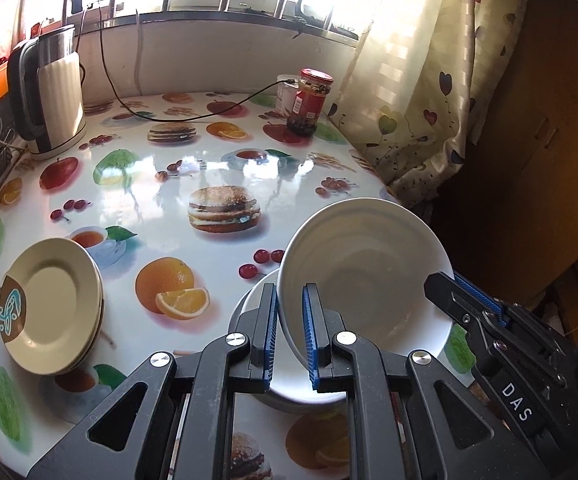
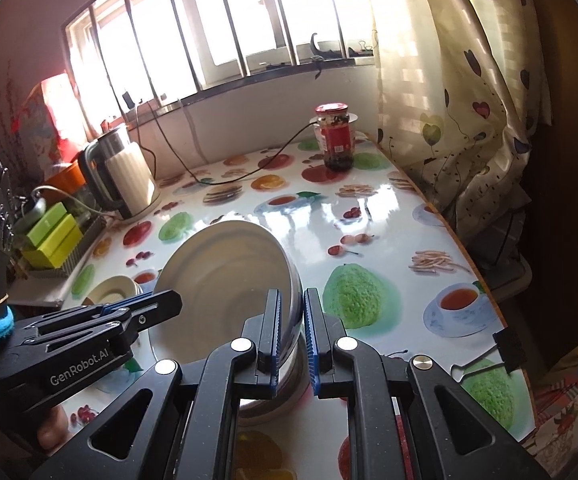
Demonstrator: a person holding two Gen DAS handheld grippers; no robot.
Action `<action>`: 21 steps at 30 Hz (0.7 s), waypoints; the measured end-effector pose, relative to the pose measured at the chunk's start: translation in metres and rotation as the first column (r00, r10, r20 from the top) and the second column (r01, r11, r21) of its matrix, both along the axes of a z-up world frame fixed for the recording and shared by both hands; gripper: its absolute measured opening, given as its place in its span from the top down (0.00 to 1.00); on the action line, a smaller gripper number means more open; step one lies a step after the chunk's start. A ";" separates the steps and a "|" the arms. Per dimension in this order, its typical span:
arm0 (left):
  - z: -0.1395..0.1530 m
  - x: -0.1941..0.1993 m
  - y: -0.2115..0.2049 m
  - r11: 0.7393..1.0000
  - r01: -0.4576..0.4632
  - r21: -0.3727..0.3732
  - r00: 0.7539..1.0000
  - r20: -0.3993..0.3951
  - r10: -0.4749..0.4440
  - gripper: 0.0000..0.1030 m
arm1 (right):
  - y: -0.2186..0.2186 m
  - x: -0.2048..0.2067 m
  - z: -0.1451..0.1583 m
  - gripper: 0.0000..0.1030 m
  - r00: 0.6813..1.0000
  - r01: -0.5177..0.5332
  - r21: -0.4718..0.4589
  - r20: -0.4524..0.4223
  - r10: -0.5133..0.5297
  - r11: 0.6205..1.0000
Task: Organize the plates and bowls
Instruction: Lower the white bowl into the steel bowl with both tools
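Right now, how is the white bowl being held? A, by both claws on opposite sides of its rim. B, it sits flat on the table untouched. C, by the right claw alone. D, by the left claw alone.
A: the left claw and the right claw each pinch the rim of the tilted white bowl from opposite sides.

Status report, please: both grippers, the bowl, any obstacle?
Left gripper and right gripper both shut on white bowl rim, opposite sides. Bowl tilted above second bowl. Plate stack apart, nothing blocking.

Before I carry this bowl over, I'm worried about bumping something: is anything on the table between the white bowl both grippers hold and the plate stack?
Nothing visible. Between the white bowl and the plate stack lies only bare printed tablecloth.
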State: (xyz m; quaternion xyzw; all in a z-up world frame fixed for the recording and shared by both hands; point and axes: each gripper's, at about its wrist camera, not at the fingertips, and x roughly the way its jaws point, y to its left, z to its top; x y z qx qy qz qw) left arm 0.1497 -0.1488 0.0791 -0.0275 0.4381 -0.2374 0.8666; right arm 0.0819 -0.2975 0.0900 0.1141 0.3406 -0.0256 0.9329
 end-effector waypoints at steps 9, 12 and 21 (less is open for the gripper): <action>-0.009 -0.001 0.016 0.999 -0.035 -0.005 0.999 -0.024 0.035 0.87 | 0.012 0.004 -0.010 0.89 0.999 -0.025 0.011 -0.021 0.025 1.000; -0.012 -0.001 0.016 1.000 -0.028 -0.009 0.999 -0.027 0.027 0.87 | 0.017 0.004 -0.011 0.89 0.999 -0.045 0.021 -0.012 0.045 0.999; -0.020 0.001 0.005 0.998 -0.033 0.052 0.999 0.000 0.033 0.87 | 0.019 0.011 -0.030 0.89 0.998 -0.038 0.056 -0.042 0.041 0.998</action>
